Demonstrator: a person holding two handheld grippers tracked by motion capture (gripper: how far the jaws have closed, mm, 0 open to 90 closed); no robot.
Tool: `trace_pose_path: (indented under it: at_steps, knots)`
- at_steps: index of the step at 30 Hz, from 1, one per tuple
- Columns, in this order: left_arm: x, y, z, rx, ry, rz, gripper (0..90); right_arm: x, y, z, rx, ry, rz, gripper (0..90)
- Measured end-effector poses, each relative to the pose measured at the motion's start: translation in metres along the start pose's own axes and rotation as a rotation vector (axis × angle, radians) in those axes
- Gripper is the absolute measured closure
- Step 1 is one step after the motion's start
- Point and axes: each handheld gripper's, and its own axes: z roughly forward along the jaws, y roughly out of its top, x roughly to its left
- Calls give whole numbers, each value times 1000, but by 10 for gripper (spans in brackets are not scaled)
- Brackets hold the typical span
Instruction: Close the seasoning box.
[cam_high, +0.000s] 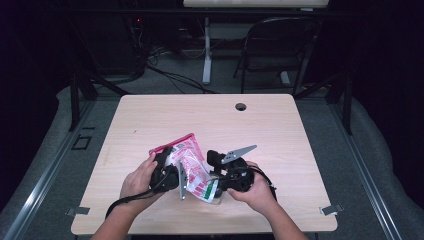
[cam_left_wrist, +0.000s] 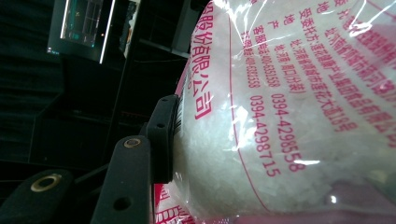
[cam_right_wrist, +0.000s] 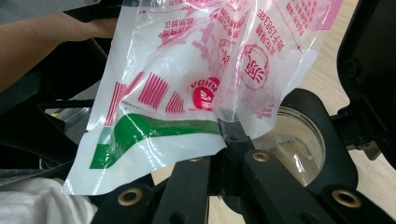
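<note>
Near the bench's (cam_high: 150, 220) front edge, the right gripper (cam_right_wrist: 229, 128) has its fingers pinched tight on the lower seam of the plastic bag (cam_high: 192, 167). The left gripper (cam_high: 167, 175) has half-closed fingers (cam_left_wrist: 163, 135) pressing the bag's granule-filled body. Soft, slippery film, shifting weight: best held at the seams.

Clear bag (cam_high: 192, 167) with pink print, green stripe, pale wood table (cam_high: 280, 135)

Dim room, evenly lit table (cam_high: 280, 125); glare streaks the plastic bag (cam_left_wrist: 299, 93), blurred close up in both gripper views.
</note>
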Motion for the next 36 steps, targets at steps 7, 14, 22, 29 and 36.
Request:
trace_pose_path:
  at_steps: [7,14,22,29,36]
  knots:
    - [2,3,-2,10,-3,33,575,-1,0,0,1,2,1,900]
    - [4,5,-3,16,2,64,579,-1,-1,1,2,2,4,900]
    - [4,7,-4,19,5,84,583,-3,-2,2,7,5,4,900]
    - [5,8,-5,25,8,103,584,-3,-2,2,4,5,10,900]
    - [6,9,-6,35,-10,114,588,-3,-2,3,7,8,7,900]
